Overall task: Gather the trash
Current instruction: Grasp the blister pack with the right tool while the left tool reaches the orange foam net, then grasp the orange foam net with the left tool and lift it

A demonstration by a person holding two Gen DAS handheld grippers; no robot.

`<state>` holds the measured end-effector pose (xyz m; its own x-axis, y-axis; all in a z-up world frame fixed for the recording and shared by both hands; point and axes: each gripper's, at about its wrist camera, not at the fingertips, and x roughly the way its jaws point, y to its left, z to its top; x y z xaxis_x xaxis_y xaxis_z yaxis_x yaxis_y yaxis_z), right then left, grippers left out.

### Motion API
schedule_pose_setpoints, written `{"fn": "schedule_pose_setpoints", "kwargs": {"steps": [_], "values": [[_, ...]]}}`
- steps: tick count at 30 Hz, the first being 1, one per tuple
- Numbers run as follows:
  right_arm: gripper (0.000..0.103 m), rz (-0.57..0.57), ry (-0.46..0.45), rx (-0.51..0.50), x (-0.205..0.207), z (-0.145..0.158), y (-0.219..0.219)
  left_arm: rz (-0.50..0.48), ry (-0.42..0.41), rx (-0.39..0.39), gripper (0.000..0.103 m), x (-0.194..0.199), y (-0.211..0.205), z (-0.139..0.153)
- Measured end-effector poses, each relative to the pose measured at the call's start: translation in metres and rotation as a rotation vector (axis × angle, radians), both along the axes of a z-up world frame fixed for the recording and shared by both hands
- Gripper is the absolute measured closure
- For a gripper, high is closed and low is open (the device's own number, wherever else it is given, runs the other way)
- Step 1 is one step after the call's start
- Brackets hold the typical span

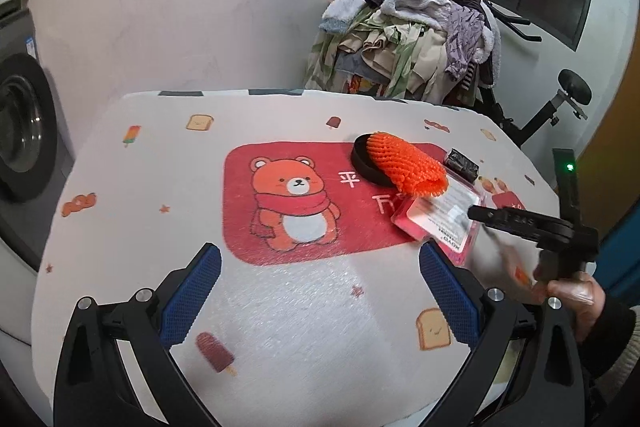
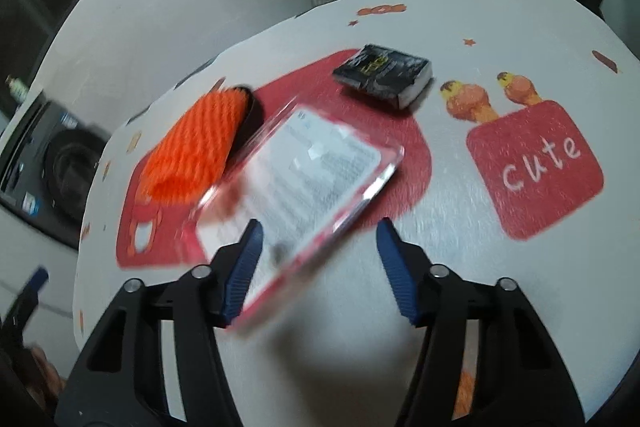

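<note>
**Pink blister pack lined up for the first grab**

While nothing is gripped yet, the pink plastic package [image 2: 304, 183] is lying on the table mat [image 2: 460, 227], its near end sitting between the right gripper's [image 2: 318, 267] spread fingers, apparently touching the left pad. Just beside it, an orange foam net [image 2: 196, 143] is draped over a black round lid [image 2: 252, 115], and a small black wrapper [image 2: 384, 75] lies a bit further back. The left gripper [image 1: 320, 291] is held wide open over bare mat, well apart from the trash.

Judging by this, the approach step is in hand. Next, the fingers probably need centring on the pack's edges before closing; no bin is seen.
</note>
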<state>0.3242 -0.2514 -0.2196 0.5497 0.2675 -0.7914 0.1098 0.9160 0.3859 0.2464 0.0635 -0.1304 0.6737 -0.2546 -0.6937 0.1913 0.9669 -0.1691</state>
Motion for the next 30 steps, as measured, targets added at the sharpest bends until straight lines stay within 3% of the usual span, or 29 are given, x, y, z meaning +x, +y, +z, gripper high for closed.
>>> {"fn": "schedule_pose_setpoints", "kwargs": {"steps": [2,7,12,14,20,22,25,30], "values": [[0.067,-0.036,0.018,0.018,0.010,-0.005,-0.004,-0.008,0.004,-0.001,0.006,0.005,-0.005,-0.001],[0.089,-0.099,0.010,0.087,0.014,-0.008,-0.020,-0.038,0.022,-0.001,0.006,0.021,-0.022,-0.004],[0.092,-0.082,-0.104,0.038,-0.003,0.017,-0.035,-0.064,0.068,-0.030,0.006,0.049,-0.047,-0.011],[0.093,-0.093,-0.160,0.004,-0.017,0.031,-0.047,-0.075,0.096,-0.043,0.011,0.066,-0.061,-0.015],[0.095,-0.078,-0.281,-0.132,-0.042,0.067,-0.067,-0.130,0.141,-0.008,0.012,0.109,-0.112,-0.019],[0.095,-0.092,-0.301,-0.151,-0.049,0.075,-0.077,-0.122,0.158,-0.015,0.015,0.122,-0.122,-0.021],[0.095,-0.115,-0.321,-0.179,-0.056,0.083,-0.088,-0.060,0.186,-0.020,0.028,0.142,-0.132,-0.028],[0.095,-0.134,-0.332,-0.212,-0.064,0.089,-0.099,-0.028,0.218,0.017,0.028,0.166,-0.148,-0.040]]}}
